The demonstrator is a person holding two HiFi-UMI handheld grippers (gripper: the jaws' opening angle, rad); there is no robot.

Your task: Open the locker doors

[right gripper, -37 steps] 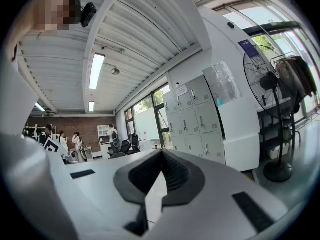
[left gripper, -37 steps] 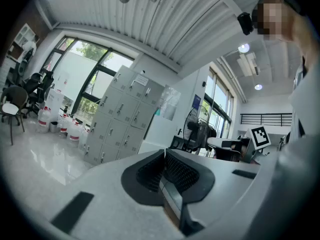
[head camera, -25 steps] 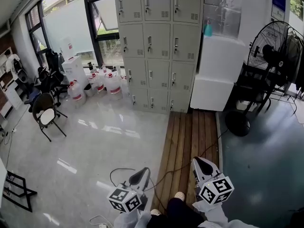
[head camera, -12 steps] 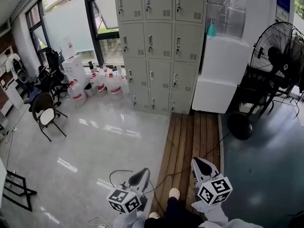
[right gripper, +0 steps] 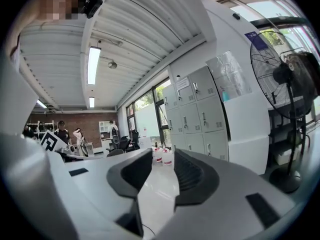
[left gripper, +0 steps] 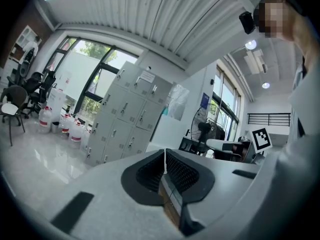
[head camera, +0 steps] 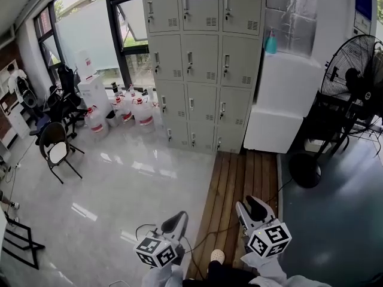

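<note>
Clearly the shut lockers (head camera: 200, 64) sit far off at 12 o'clock, so the left gripper (head camera: 176, 219) is closed, empty, while the right gripper (head camera: 251, 207) has just been opening its empty jaws, likely readying a grasp.

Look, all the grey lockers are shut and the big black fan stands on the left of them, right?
Not quite. The lockers are all shut, but the big black fan stands on the right of them, not the left. The head view shows it.
</note>
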